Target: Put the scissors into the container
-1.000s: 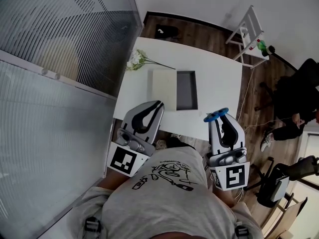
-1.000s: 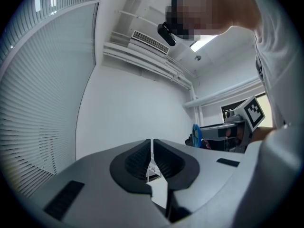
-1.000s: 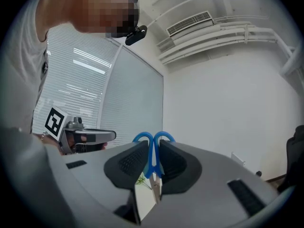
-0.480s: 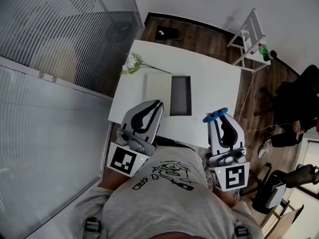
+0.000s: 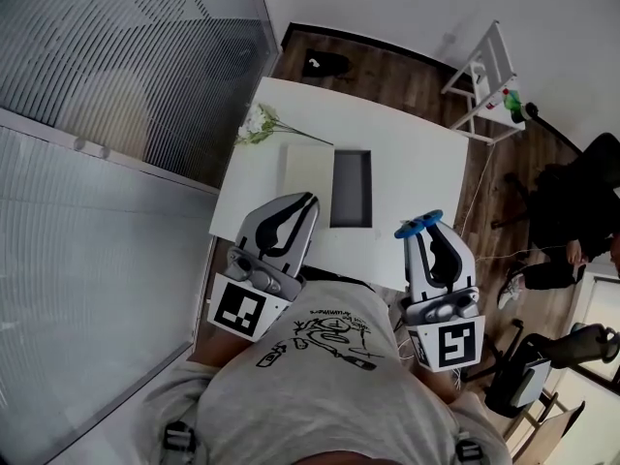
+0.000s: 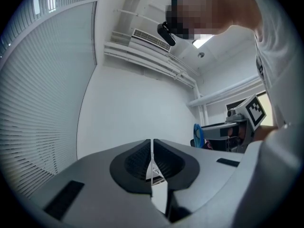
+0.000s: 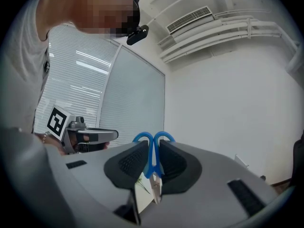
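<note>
Scissors (image 7: 153,153) sit clamped between the jaws of the right gripper (image 5: 429,232). The pads press on the blue stem just below the two handle loops. The loops stick out past the jaw tips, and the blades point back toward the gripper's body, so the long axis runs along the jaws. The left gripper (image 6: 152,144) has its jaws pressed together with nothing between them.

Both grippers are held up close to the person's chest, side by side and apart, above the near edge of the bench (image 5: 417,153).

The container (image 5: 351,189) is a dark open box lying on the bench ahead of the grippers, forward and to the left of the right jaws. Its long side runs away from the person, and a pale slab (image 5: 308,170) touches its left side. Flowers (image 5: 257,122) lie at the far left corner.

The left jaws look slightly nearer the box, but the right ones carry the scissors. They probably need to go forward, leftward and down, with the scissors lined up along the box's length.
</note>
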A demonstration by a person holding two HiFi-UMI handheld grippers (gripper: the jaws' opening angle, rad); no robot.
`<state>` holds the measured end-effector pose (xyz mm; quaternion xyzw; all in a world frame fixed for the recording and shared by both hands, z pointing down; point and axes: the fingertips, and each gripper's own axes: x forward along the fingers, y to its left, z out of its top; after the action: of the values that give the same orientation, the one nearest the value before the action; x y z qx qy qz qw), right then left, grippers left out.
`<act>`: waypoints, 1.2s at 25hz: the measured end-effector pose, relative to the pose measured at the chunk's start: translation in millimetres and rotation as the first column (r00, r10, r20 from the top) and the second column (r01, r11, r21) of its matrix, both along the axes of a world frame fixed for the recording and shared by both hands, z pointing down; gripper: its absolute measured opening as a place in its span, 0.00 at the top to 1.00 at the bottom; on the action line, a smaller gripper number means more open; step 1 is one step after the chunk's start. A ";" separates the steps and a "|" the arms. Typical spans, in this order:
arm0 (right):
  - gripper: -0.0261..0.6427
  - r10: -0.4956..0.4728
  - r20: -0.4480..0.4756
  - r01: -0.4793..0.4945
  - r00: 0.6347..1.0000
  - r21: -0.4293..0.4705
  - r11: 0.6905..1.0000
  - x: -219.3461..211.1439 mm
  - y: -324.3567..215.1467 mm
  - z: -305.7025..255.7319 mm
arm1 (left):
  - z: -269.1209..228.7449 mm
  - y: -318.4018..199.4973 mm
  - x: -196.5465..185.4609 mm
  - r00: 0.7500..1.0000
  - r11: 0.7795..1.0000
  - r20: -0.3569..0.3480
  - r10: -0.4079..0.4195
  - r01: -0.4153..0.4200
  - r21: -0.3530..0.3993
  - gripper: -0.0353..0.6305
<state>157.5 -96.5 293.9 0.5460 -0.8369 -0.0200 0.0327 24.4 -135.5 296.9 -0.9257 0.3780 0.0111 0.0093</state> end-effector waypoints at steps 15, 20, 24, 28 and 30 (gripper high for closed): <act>0.83 0.025 -0.032 -0.025 0.999 -0.028 0.999 -11.4 -22.4 15.2 | -3.7 -13.3 -11.7 1.000 1.000 -0.001 0.028 -0.028 0.003 0.90; 0.84 0.025 -0.046 -0.029 0.999 -0.084 0.996 -15.3 -35.1 45.0 | -2.4 -14.6 -15.3 1.000 1.000 -0.003 0.030 -0.030 -0.002 0.90; 0.84 0.018 -0.054 -0.025 0.998 -0.125 0.992 -20.5 -44.5 65.6 | -1.9 -17.4 -21.7 1.000 1.000 0.001 0.023 -0.023 -0.005 0.90; 0.84 0.014 -0.065 -0.025 0.998 -0.166 0.986 -25.9 -53.0 86.4 | -1.1 -20.9 -28.2 1.000 1.000 0.003 0.019 -0.019 -0.007 0.90; 0.84 0.013 -0.068 -0.025 0.998 -0.188 0.982 -28.6 -57.1 96.4 | -1.1 -23.3 -31.1 1.000 1.000 0.003 0.018 -0.018 -0.008 0.90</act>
<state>129.0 -153.6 390.3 0.5475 -0.8282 0.0416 0.1121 -6.7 -158.8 295.9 -0.9291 0.3697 0.0085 0.0062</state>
